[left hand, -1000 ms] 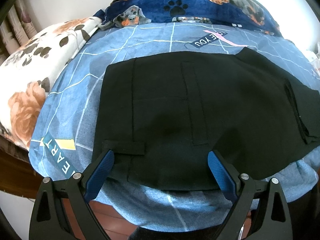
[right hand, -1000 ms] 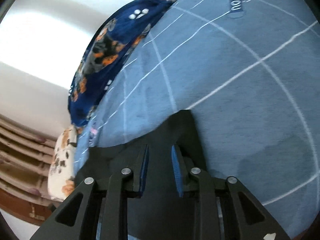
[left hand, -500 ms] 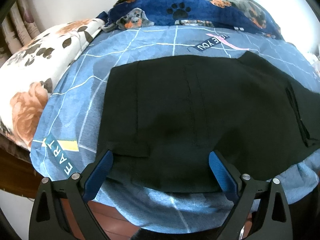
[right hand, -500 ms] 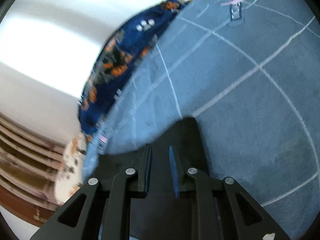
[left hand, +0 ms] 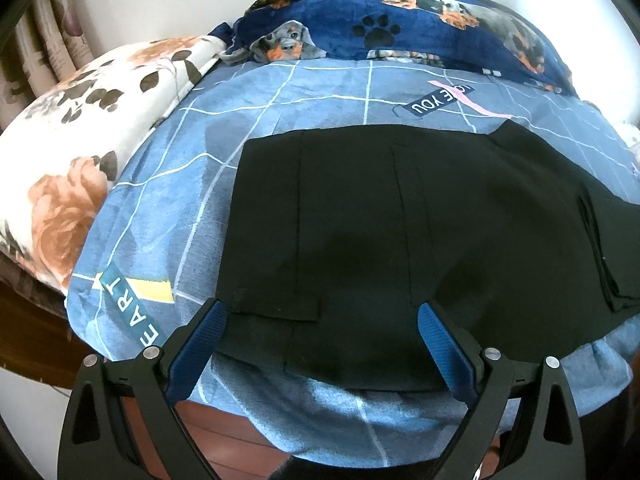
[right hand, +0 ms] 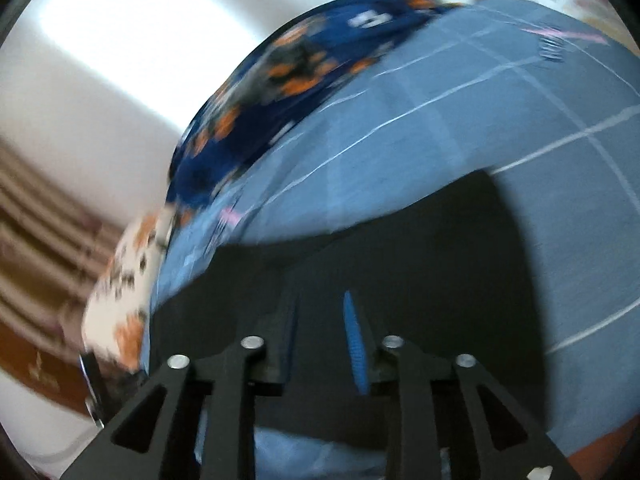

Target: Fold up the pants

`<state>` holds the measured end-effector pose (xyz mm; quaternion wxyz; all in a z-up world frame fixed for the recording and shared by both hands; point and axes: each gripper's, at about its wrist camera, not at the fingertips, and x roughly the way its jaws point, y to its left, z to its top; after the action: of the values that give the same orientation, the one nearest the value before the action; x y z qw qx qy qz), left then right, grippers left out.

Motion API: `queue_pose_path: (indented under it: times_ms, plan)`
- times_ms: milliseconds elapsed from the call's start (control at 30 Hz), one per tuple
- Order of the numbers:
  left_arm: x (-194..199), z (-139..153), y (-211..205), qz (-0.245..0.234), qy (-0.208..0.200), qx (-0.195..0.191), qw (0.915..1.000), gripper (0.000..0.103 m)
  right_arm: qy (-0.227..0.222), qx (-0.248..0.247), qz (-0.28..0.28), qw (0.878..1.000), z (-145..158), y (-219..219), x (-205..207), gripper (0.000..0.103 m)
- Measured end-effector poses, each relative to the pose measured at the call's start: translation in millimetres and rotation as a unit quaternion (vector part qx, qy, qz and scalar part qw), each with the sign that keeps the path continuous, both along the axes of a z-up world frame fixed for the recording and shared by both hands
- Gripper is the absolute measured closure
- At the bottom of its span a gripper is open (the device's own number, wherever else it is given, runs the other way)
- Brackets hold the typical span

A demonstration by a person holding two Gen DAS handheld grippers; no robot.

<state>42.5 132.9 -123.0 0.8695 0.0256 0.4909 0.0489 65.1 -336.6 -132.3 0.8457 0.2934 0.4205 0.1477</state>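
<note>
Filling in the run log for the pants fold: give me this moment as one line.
stage: fold laid | black pants: flat on blue bedsheet | left claw: open, empty, over pants' near edge | right claw: opening, blurred

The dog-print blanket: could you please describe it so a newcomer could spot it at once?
Start at the blue checked bedsheet. At its far end, against the white wall, lies the blanket. Unlike the pale floral quilt beside it, it is navy with dogs and paw prints.

left gripper [left hand: 320,328] angled downward, jaws wide apart; right gripper [right hand: 320,332] jaws narrow, opening
</note>
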Motion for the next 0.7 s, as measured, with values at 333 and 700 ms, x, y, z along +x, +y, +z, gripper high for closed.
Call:
queue_pose_path:
  times_ms: [333,700]
  plan:
    - [-0.7,9.9,2.6,0.002,-0.012,-0.003,0.9999,0.007,0.025,-0.074,0.111,0.991,-27.0,99.1,-16.8,0.072]
    - [-2.7,48.1,73.8,-0.007,-0.007,-0.145,0.9894,0.007,0.009,-0.050,0.115,0.992,-14.5,101.5,-18.7,0.069]
